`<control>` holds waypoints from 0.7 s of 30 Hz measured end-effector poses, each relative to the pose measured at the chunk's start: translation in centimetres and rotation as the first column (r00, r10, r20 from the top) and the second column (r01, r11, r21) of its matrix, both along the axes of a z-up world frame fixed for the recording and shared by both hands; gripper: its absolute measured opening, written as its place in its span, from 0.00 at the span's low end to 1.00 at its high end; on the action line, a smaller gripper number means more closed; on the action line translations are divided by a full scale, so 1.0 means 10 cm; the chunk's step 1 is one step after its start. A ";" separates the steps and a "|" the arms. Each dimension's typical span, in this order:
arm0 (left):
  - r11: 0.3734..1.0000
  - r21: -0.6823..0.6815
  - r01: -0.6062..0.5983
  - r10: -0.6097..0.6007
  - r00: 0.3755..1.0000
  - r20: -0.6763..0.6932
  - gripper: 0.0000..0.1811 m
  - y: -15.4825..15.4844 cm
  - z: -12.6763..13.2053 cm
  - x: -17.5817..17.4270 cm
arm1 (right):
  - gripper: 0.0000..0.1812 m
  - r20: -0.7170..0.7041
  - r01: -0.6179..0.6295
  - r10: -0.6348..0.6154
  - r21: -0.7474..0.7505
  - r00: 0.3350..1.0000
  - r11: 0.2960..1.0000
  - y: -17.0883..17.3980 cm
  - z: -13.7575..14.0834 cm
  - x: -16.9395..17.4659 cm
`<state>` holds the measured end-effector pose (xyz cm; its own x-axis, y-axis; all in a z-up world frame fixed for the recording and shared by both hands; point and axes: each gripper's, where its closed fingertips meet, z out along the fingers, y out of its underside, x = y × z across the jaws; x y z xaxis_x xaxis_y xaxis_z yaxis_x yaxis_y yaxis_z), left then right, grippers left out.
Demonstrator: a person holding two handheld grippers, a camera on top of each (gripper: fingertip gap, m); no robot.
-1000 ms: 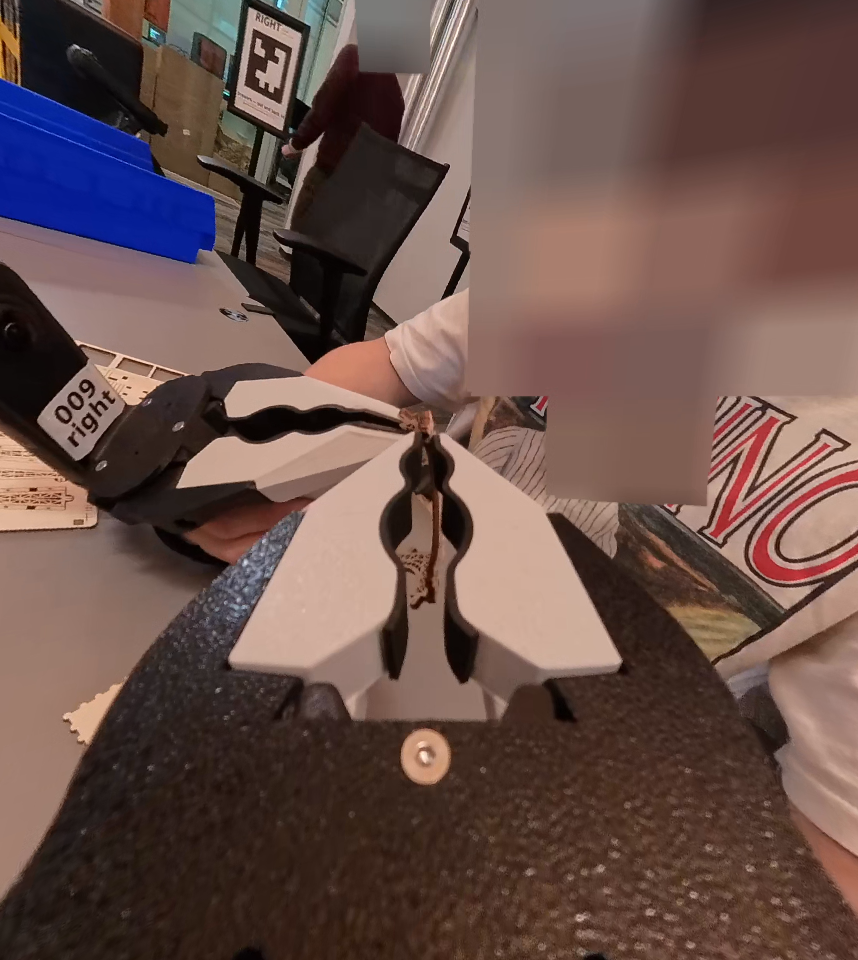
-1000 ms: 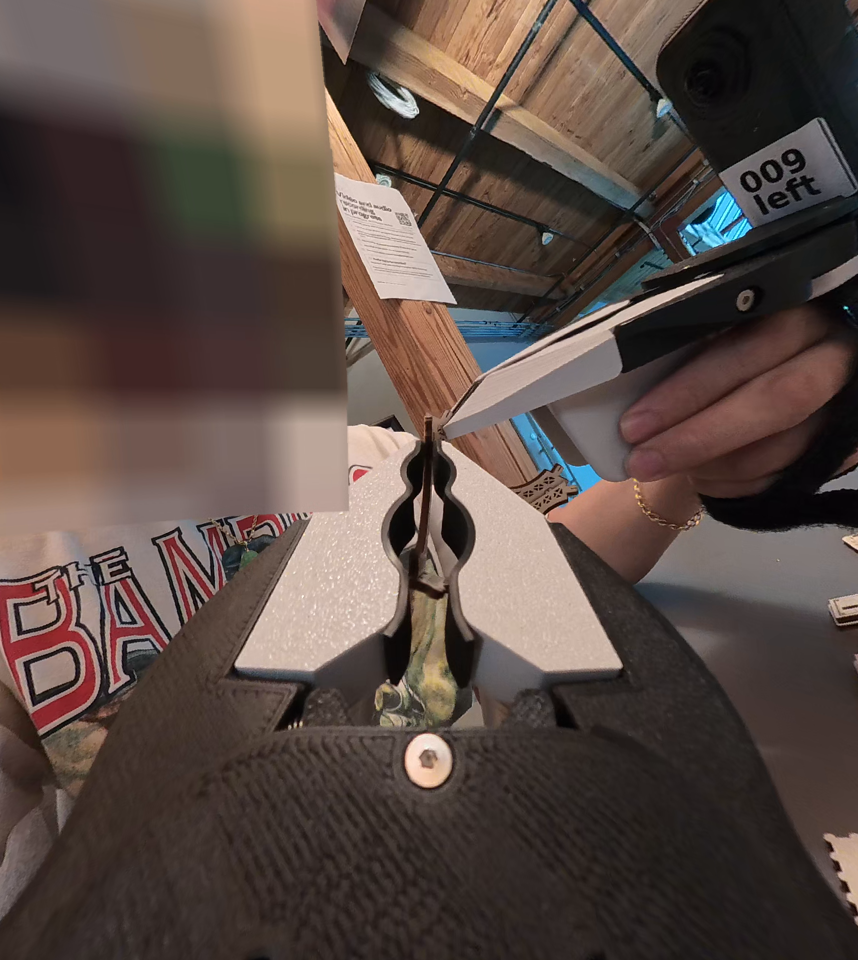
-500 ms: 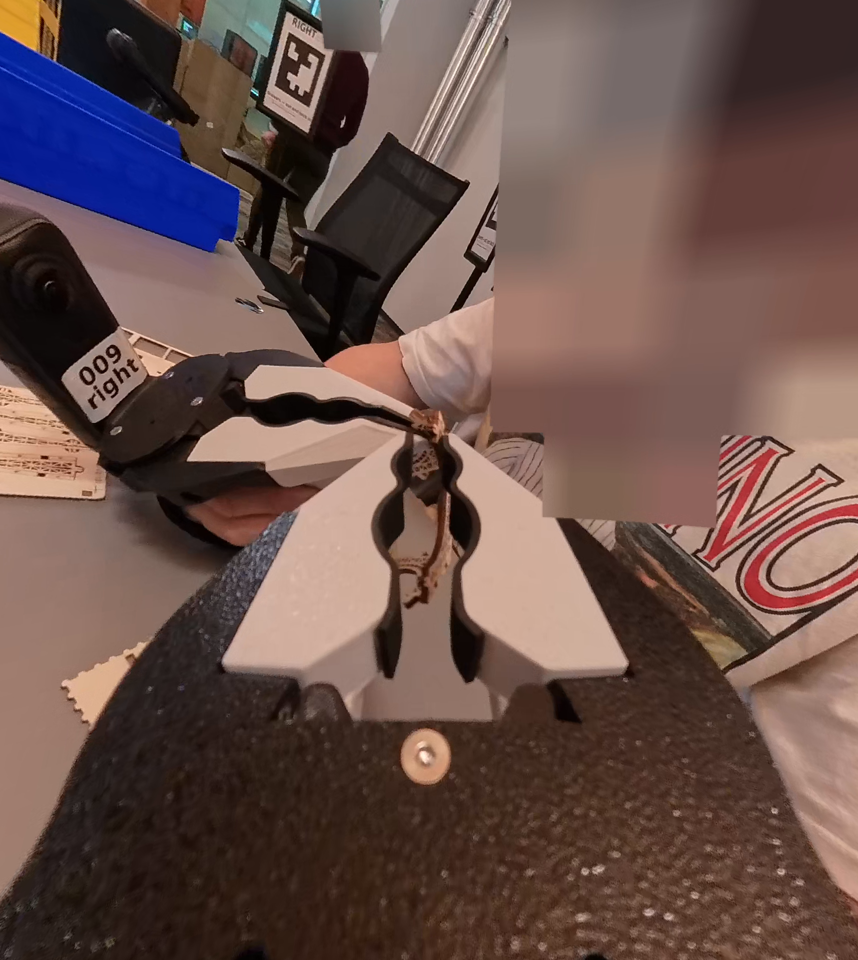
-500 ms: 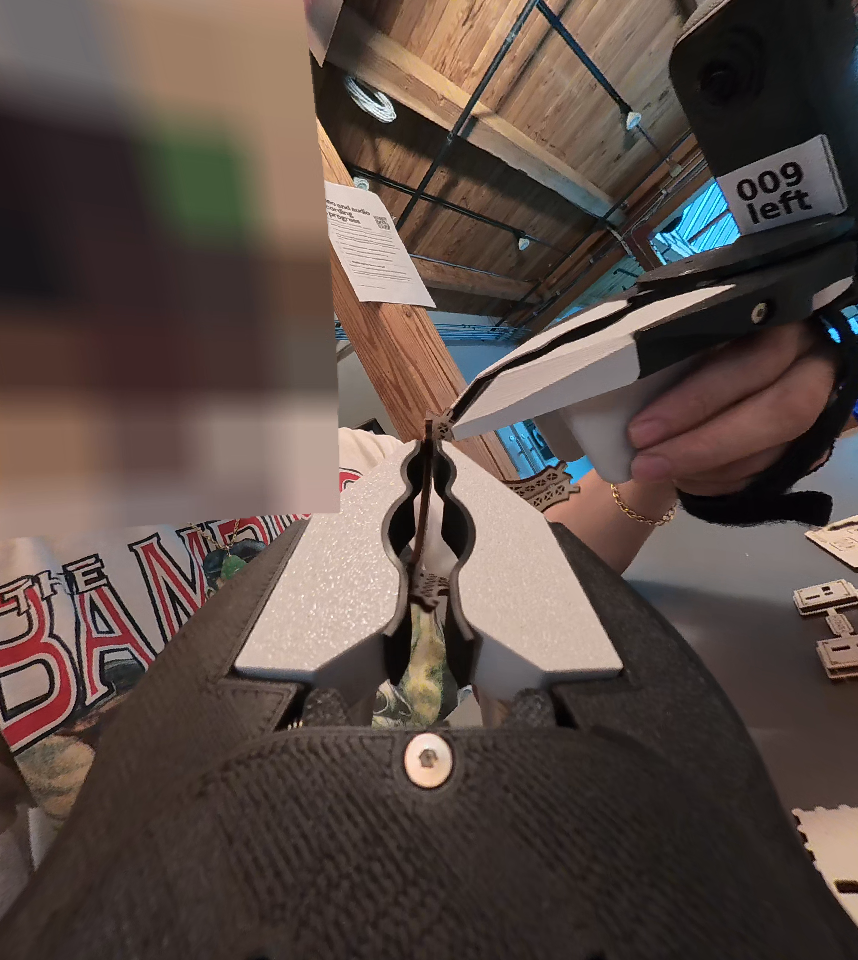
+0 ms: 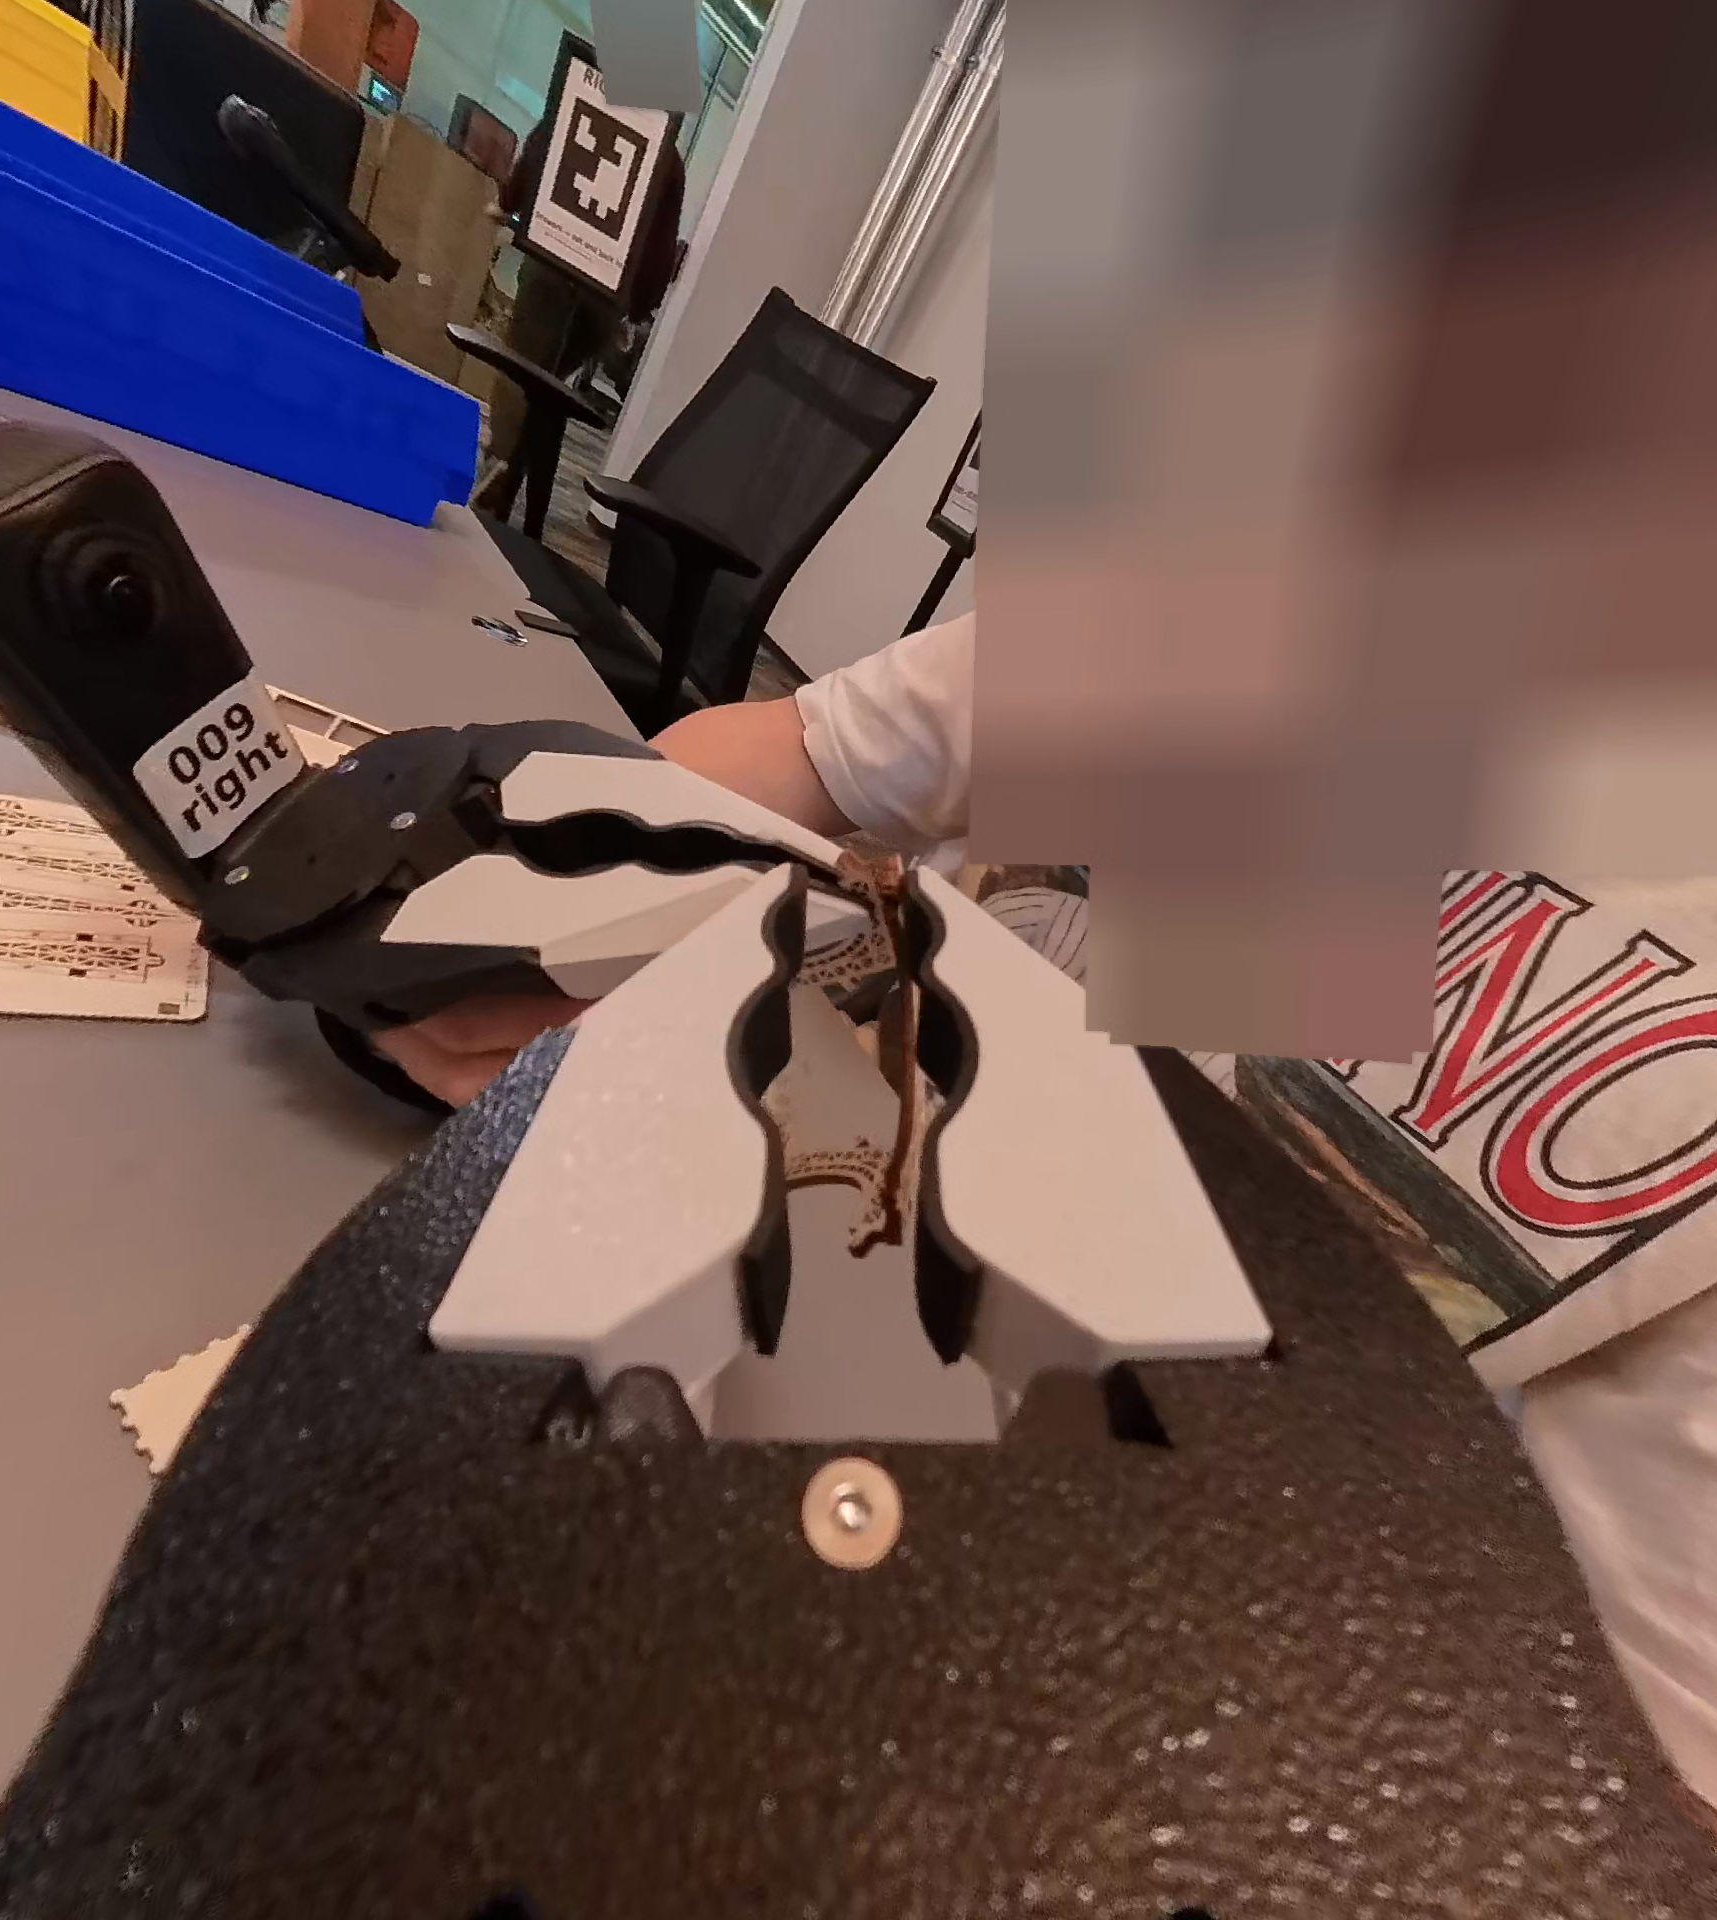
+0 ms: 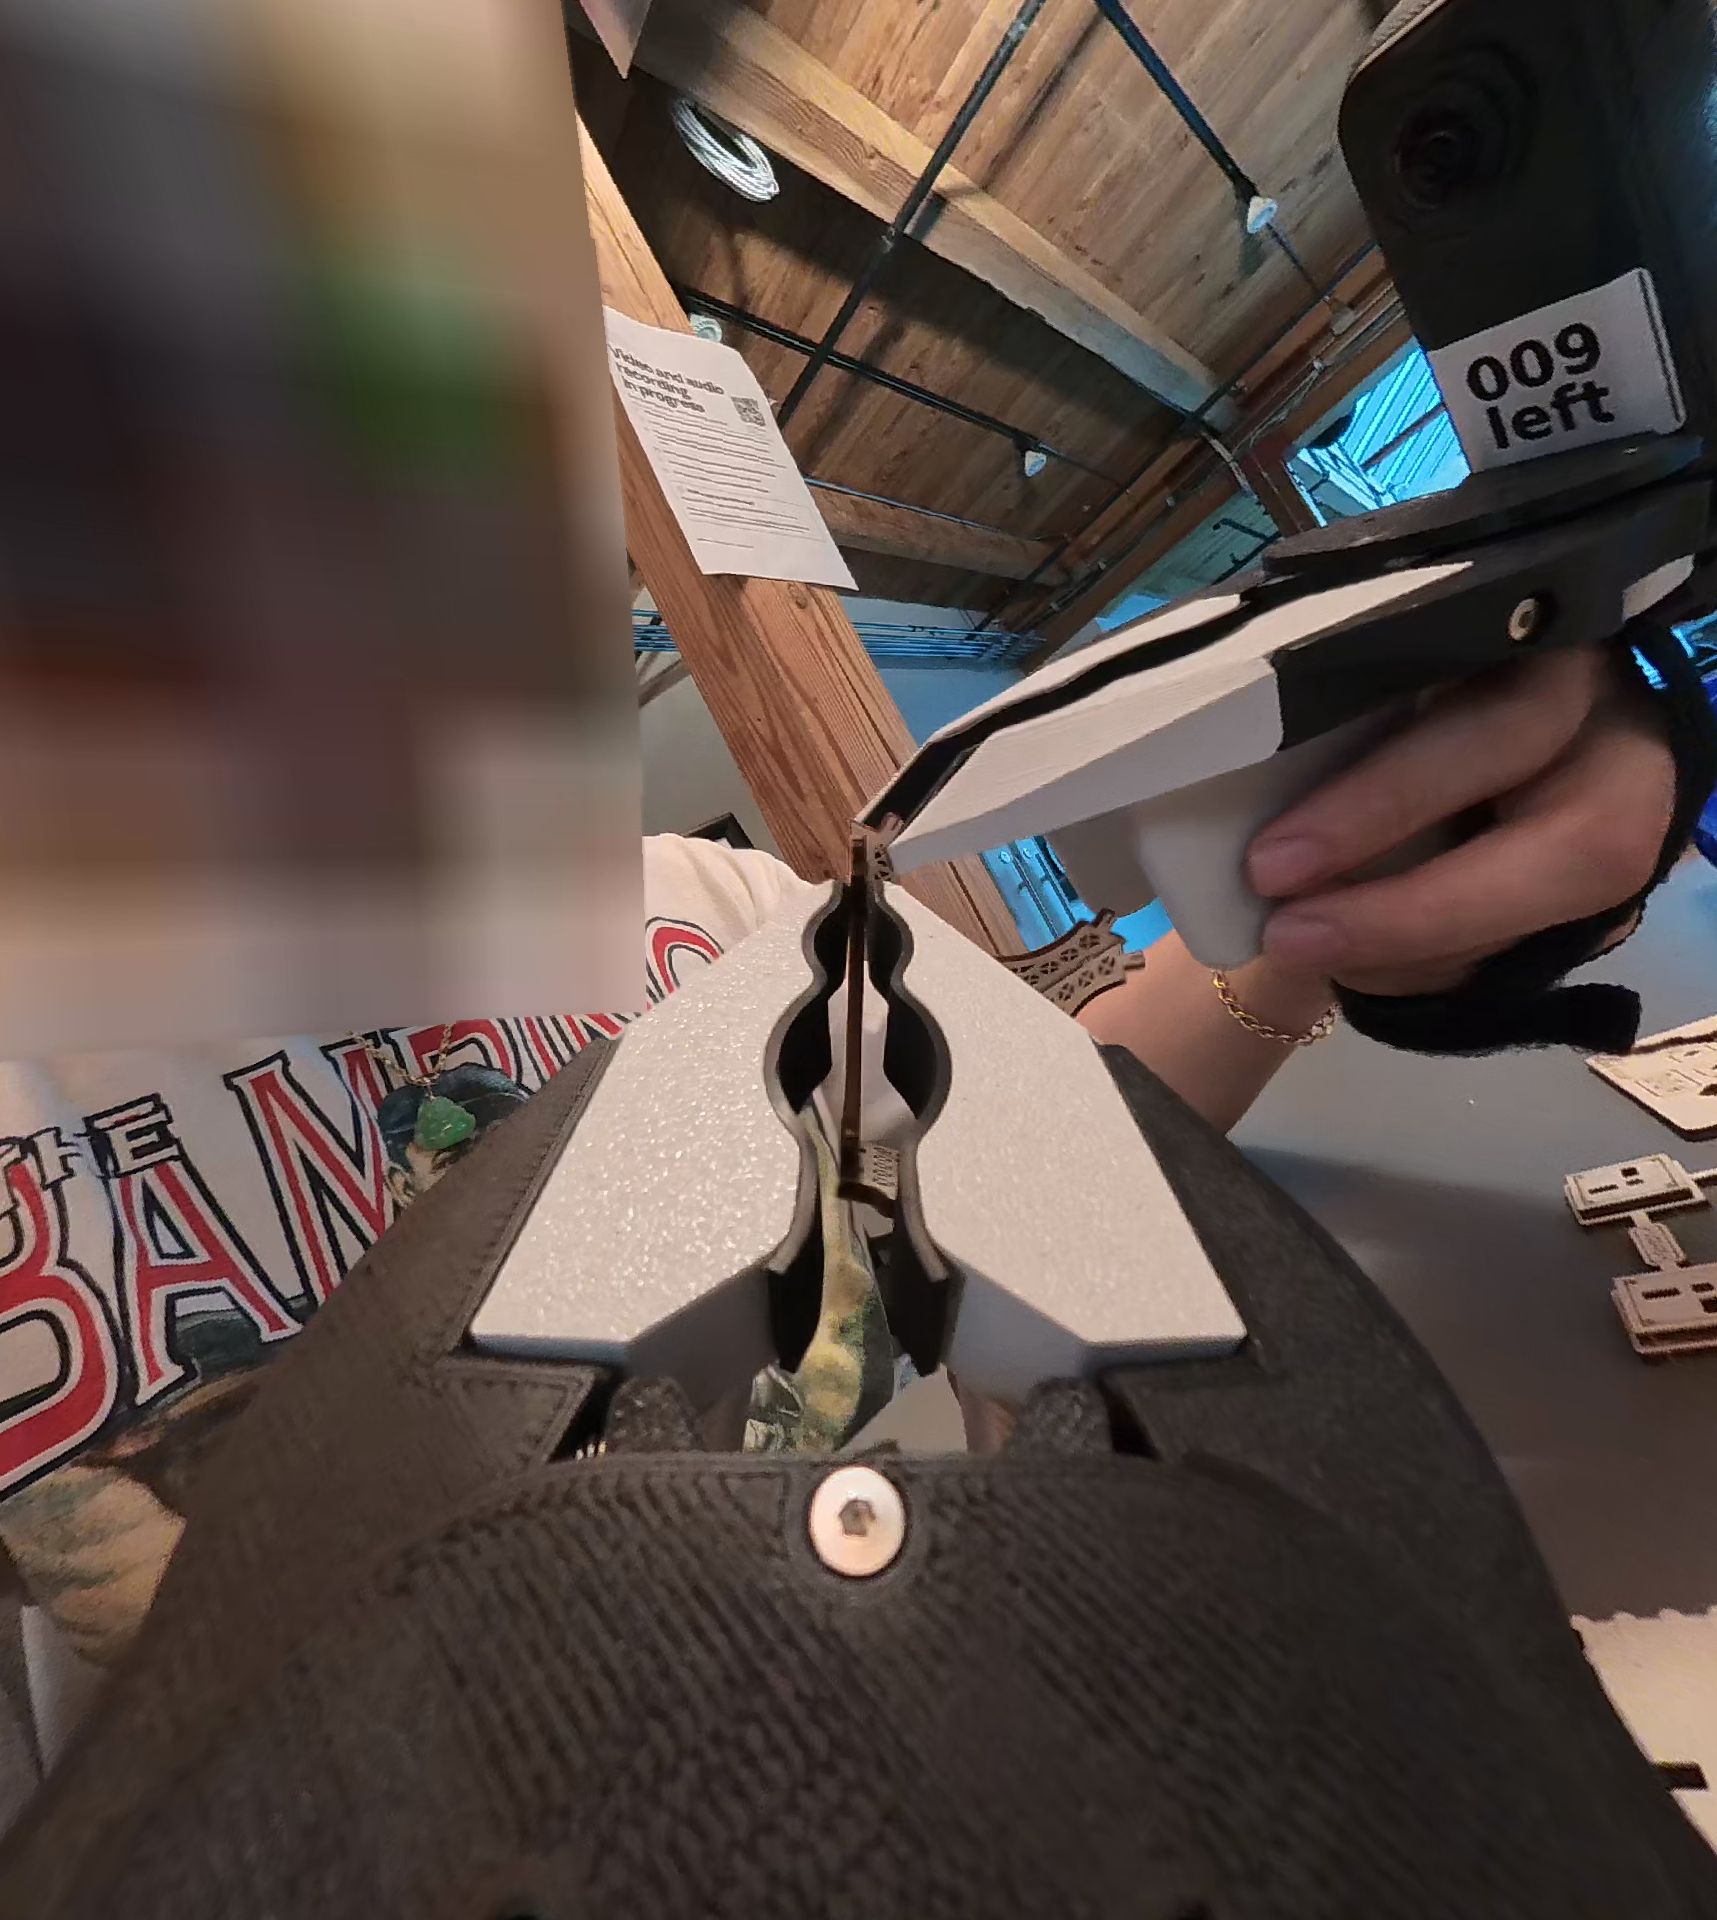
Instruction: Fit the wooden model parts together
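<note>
In the left wrist view my left gripper [image 5: 854,883] has its fingers spread. A thin wooden lattice part [image 5: 893,1091] stands edge-on between them and leans on the right finger. A second lattice part with an arch [image 5: 823,1153] shows flat beside it. My right gripper [image 5: 859,868] comes in from the left, its tips closed on the parts' top end. In the right wrist view my right gripper [image 6: 859,894] is shut on the edge-on wooden part [image 6: 852,1039]. My left gripper [image 6: 877,831] reaches in from the upper right, its tips at the part's top.
A grey table [image 5: 106,1143] holds laser-cut wooden sheets [image 5: 23,914] and a toothed piece [image 5: 173,1392]. Small loose parts [image 6: 1685,1247], a slotted sheet [image 6: 1716,1714] and a tower piece [image 6: 1072,966] lie to the right. Blue bins [image 5: 158,301] and a chair [image 5: 760,468] stand behind. The person's torso is close. The tips of both grippers are at nearly the same place.
My left gripper's fingers have spread apart around the wooden part. My right gripper stays shut on it. Both grippers have shifted slightly, tips still together.
</note>
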<state>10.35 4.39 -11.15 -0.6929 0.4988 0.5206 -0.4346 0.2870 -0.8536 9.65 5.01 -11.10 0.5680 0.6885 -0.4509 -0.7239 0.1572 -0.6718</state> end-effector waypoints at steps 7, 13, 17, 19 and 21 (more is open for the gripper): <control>1.000 -0.029 0.002 -0.003 0.999 -0.035 0.02 -0.02 0.03 0.01 | 0.00 0.003 0.013 -0.013 -0.004 1.000 1.000 -0.01 0.00 0.02; 1.000 -0.004 -0.012 0.011 1.000 -0.026 0.08 -0.03 -0.01 0.02 | 0.00 0.031 0.014 -0.013 -0.017 0.999 1.000 0.01 -0.02 -0.02; 0.997 0.009 -0.077 0.076 0.993 0.085 0.06 0.01 0.02 0.10 | 0.00 0.012 0.046 -0.046 0.004 0.999 0.999 0.00 0.01 0.03; 0.979 0.041 -0.197 0.185 0.961 0.208 0.03 0.03 0.01 0.24 | 0.00 0.000 0.114 -0.114 0.016 0.994 0.993 -0.02 0.04 0.13; 0.943 0.054 -0.329 0.284 0.876 0.389 0.00 0.07 -0.01 0.38 | 0.00 -0.031 0.212 -0.212 0.017 0.977 0.977 -0.06 0.05 0.29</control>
